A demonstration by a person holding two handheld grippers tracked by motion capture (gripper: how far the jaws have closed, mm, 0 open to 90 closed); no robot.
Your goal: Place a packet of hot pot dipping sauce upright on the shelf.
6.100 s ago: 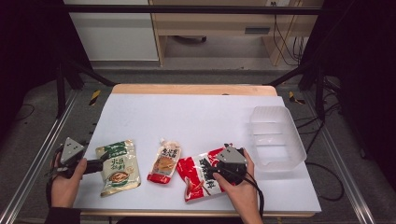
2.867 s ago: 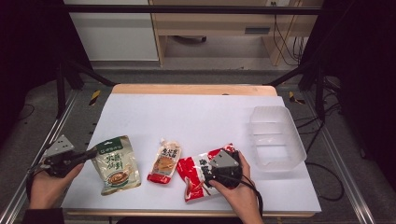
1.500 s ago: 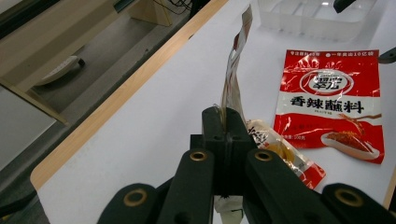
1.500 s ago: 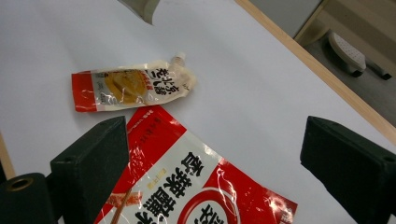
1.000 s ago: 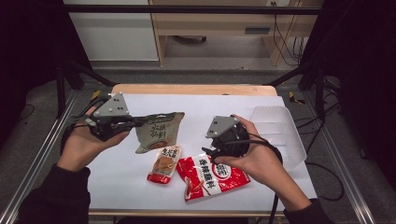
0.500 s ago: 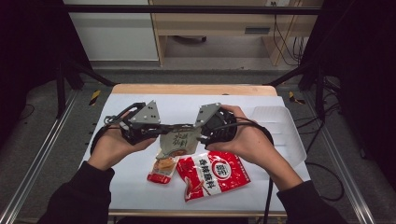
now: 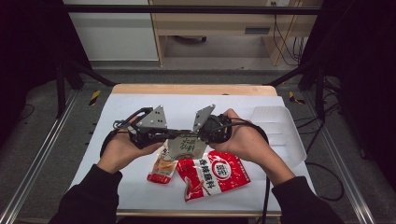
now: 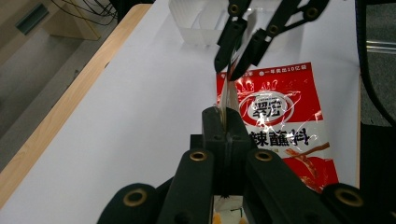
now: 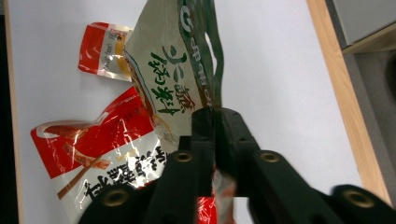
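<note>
Overhead, both hand-held grippers, left (image 7: 173, 135) and right (image 7: 195, 136), pinch the green packet (image 7: 186, 145) above the desk's middle; half a second ago it hung lower. Left gripper view: jaws closed on its edge (image 8: 225, 100). Right gripper view: clamped likewise (image 9: 177, 74). Next, probably, the left lets go.

"翠宏" on the red packet (image 8: 275, 121)

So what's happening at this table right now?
A person holds a gripper in each hand. The left gripper and the right gripper both pinch the top edge of a green-and-cream food packet, which hangs between them above the white table. Below it lie a red packet and a small orange packet. A clear plastic bin sits at the right.
</note>
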